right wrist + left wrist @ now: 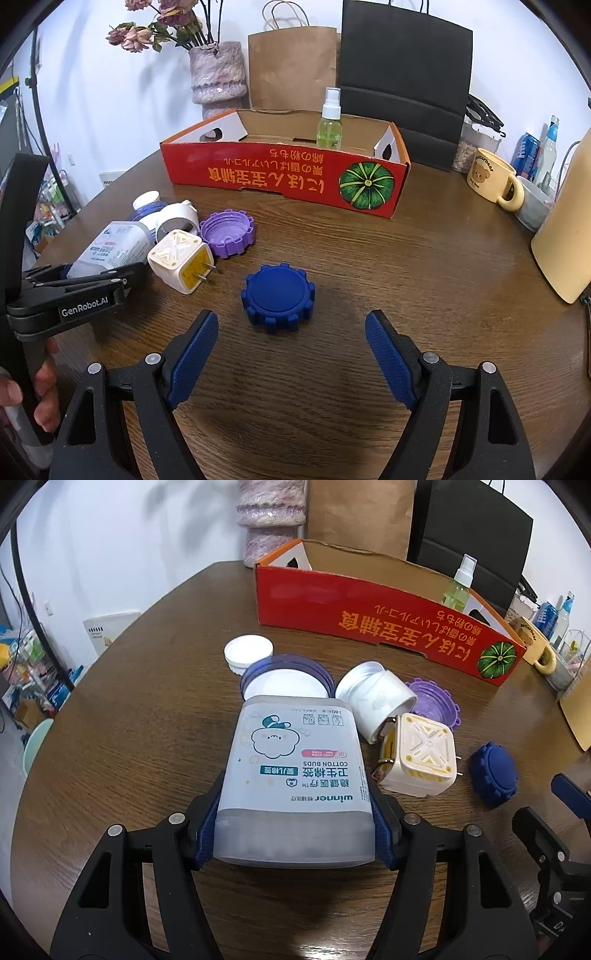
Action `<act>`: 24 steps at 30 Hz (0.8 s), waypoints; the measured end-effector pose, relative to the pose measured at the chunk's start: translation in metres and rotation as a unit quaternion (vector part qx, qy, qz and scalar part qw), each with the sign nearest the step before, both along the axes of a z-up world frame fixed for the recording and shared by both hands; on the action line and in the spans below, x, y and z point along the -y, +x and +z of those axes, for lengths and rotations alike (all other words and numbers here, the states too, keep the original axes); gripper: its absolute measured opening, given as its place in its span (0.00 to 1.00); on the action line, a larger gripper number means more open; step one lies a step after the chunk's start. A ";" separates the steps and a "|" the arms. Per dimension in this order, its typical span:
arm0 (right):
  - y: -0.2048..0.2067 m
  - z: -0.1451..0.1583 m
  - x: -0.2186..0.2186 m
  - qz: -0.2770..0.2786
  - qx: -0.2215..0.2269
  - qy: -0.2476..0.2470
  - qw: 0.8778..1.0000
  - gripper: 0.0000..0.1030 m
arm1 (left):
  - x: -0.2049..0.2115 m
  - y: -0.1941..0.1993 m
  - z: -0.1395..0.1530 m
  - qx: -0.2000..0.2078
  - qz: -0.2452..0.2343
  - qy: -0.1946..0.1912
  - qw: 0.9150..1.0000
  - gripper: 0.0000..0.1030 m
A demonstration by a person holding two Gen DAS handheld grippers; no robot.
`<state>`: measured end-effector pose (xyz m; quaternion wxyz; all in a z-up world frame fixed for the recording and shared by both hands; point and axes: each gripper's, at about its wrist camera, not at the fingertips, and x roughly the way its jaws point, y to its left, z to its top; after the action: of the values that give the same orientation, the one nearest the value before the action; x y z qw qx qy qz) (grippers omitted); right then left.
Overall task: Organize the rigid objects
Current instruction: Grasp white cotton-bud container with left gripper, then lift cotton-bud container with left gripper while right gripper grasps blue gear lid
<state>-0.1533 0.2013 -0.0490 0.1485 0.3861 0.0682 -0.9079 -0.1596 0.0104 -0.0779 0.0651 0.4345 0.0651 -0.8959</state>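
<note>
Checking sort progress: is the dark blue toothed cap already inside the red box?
No. The dark blue cap sits on the wooden table, in front of the open right gripper, well short of the red box.
</note>
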 end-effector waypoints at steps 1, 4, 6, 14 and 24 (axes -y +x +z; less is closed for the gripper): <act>0.000 0.000 0.000 0.000 0.000 0.000 1.000 0.84 | 0.001 0.000 0.001 -0.003 0.000 -0.002 1.000 0.60; 0.000 -0.001 0.000 -0.001 0.002 0.000 1.000 0.84 | 0.007 -0.002 0.003 -0.006 0.001 -0.005 1.000 0.60; -0.001 -0.002 0.000 -0.001 0.003 0.001 1.000 0.84 | 0.009 -0.002 0.004 -0.009 -0.001 -0.008 1.000 0.60; -0.003 -0.007 0.003 0.000 0.010 0.005 1.000 0.84 | 0.011 0.004 0.016 -0.037 -0.020 -0.027 0.999 0.60; -0.016 -0.015 0.004 -0.009 0.032 0.001 0.999 0.84 | 0.016 0.009 0.023 -0.055 -0.029 -0.031 0.998 0.60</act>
<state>-0.1692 0.1974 -0.0642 0.1423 0.4156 0.0607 -0.8963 -0.1503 -0.0051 -0.0549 0.0492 0.3843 0.0285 -0.9215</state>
